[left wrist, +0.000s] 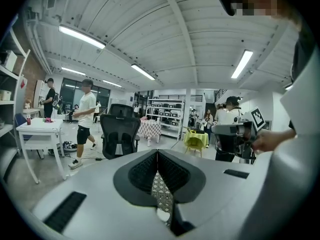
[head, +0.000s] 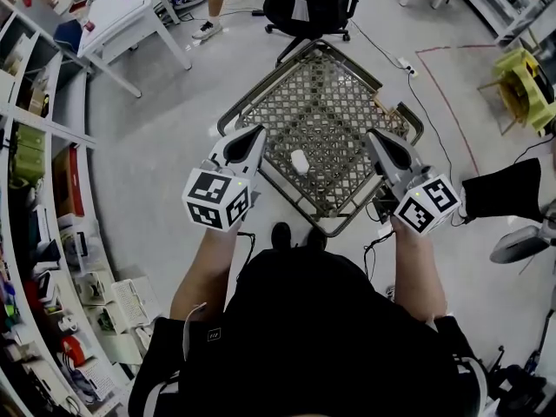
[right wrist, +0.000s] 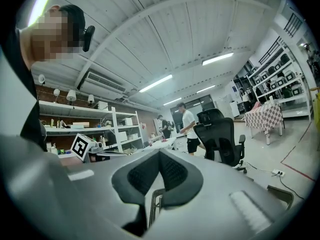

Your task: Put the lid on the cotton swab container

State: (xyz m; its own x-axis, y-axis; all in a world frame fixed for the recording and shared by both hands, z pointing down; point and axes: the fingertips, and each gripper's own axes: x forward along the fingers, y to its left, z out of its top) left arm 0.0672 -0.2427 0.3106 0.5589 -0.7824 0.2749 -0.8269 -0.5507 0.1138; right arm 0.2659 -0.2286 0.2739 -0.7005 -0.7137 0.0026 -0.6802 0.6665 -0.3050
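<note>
Cotton swab container, small white rounded plastic piece, in sight. Nearest: left gripper jaws pressed together, nothing between; right gripper likewise closed, empty. Just beyond, between both, container lies mid grey metal mesh table. Likely light, stiff, smooth, so may skate on mesh; pinch gently across sides. Capped or open: too small to tell. Black office chair behind.

A black office chair, white table and shelving stand on grey floor.
</note>
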